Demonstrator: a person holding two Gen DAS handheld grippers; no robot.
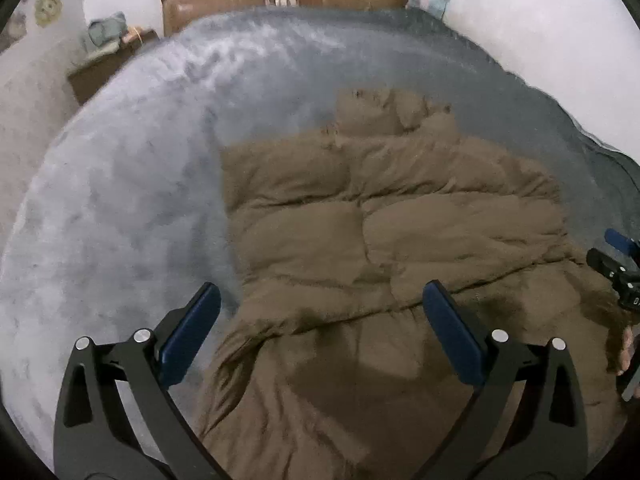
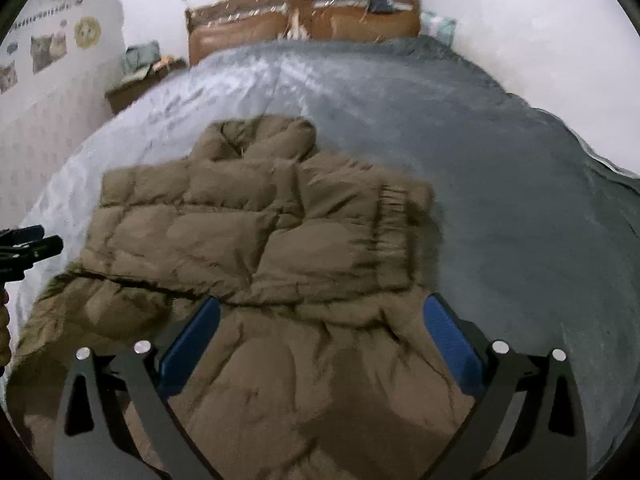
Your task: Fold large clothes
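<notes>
Jaws wide above jacket [image 1: 384, 240], headboard [image 2: 304, 12] beyond.

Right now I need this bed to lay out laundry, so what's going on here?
A person with a gripper in each hand is folding a brown puffer jacket spread on the grey bed. The left gripper and right gripper are both open above its near end, gripping nothing. One sleeve lies folded across the body.

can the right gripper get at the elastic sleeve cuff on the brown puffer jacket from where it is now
Probably yes. The right gripper is open above the jacket, and the cuff lies exposed on top just ahead of it, with nothing covering it.
</notes>
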